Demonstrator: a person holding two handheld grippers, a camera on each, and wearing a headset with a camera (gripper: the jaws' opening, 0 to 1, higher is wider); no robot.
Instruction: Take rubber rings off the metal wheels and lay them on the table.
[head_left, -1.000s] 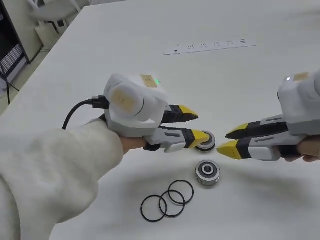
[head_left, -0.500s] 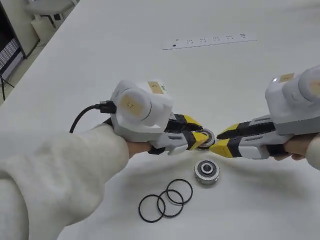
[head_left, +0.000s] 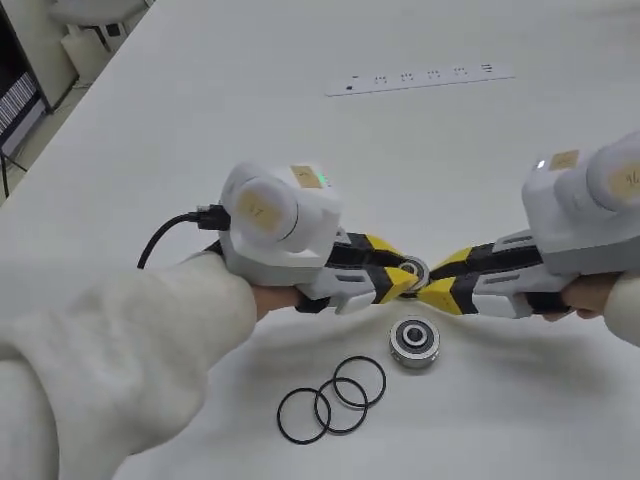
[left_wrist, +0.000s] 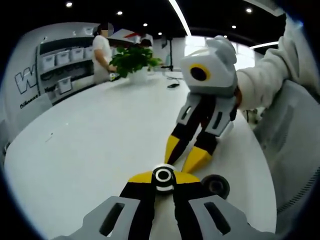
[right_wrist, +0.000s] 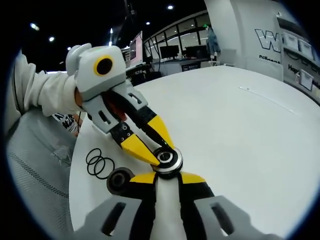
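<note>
Here, your left gripper (left_wrist: 163, 176) has its yellow-tipped jaws clamped on a small silver metal wheel with a black rubber ring around its rim (head_left: 412, 270), holding it just above the white table (head_left: 250, 100). Your right gripper (head_left: 445, 280) meets it head-on from the other side, its yellow tips at the wheel's edge. The pictures do not settle whether those jaws pinch the ring or only touch it. A white fleece sleeve (head_left: 110, 370) covers your left arm, and a black cable (head_left: 165, 235) loops out from the back of the left gripper. Just below the two sets of tips, a second metal wheel with a dark rim (head_left: 414, 341) lies flat on the table, apart from both grippers. Near it, towards you and to your left, three thin black rubber rings (head_left: 333, 398) lie in an overlapping chain, the middle one crossing both neighbours. Well beyond, a long white power strip (head_left: 420, 79) rests on the tabletop. In the left gripper view a leafy green potted plant (left_wrist: 132, 60) stands at the far end of the table, with a person in a white top (left_wrist: 102, 55) beside it.
</note>
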